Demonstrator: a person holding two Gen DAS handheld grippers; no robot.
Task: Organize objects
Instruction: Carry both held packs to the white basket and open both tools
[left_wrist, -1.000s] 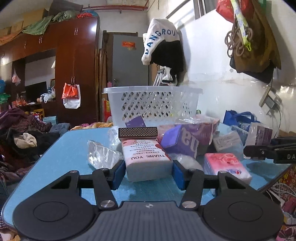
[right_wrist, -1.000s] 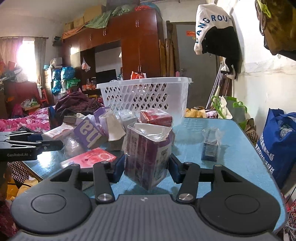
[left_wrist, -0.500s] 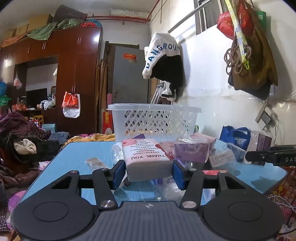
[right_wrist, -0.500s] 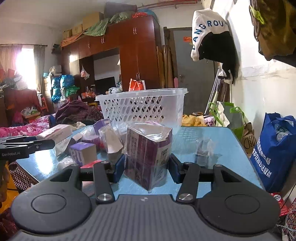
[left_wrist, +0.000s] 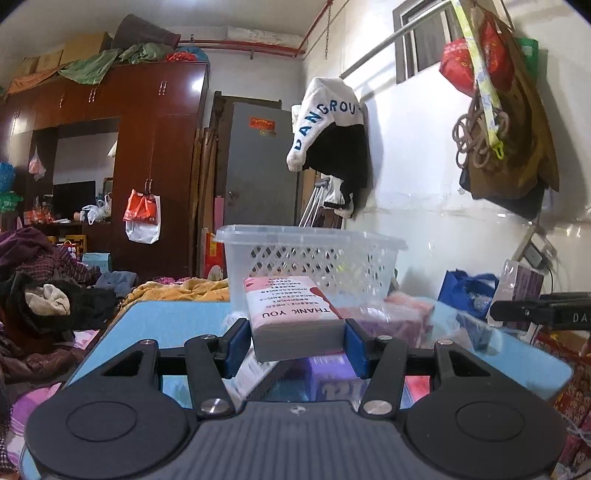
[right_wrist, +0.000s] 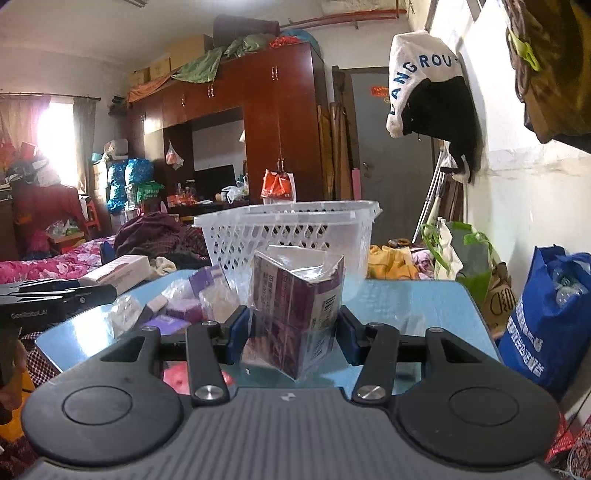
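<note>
My left gripper (left_wrist: 295, 341) is shut on a pink and white "THANK YOU" pack (left_wrist: 291, 314) and holds it lifted above the blue table (left_wrist: 170, 325), in front of the white plastic basket (left_wrist: 310, 258). My right gripper (right_wrist: 293, 330) is shut on a purple box wrapped in clear plastic (right_wrist: 295, 306), lifted above the table (right_wrist: 417, 306) before the same basket (right_wrist: 288, 236). Each gripper shows at the edge of the other's view, the right one (left_wrist: 543, 314) with its purple box, the left one (right_wrist: 55, 299) with its pack (right_wrist: 118, 271).
Several loose packs lie on the table below the grippers: purple boxes (right_wrist: 177, 314), clear wrapped items (right_wrist: 218, 302), a red pack (right_wrist: 177, 378). A blue bag (right_wrist: 550, 317) stands off the table's right edge. Clothes pile at the left (left_wrist: 44, 295). A wall runs along the right.
Both grippers have risen from the table with their packs held, and the basket now sits lower and nearer in both views. The heap of packs has dropped below the fingers.
</note>
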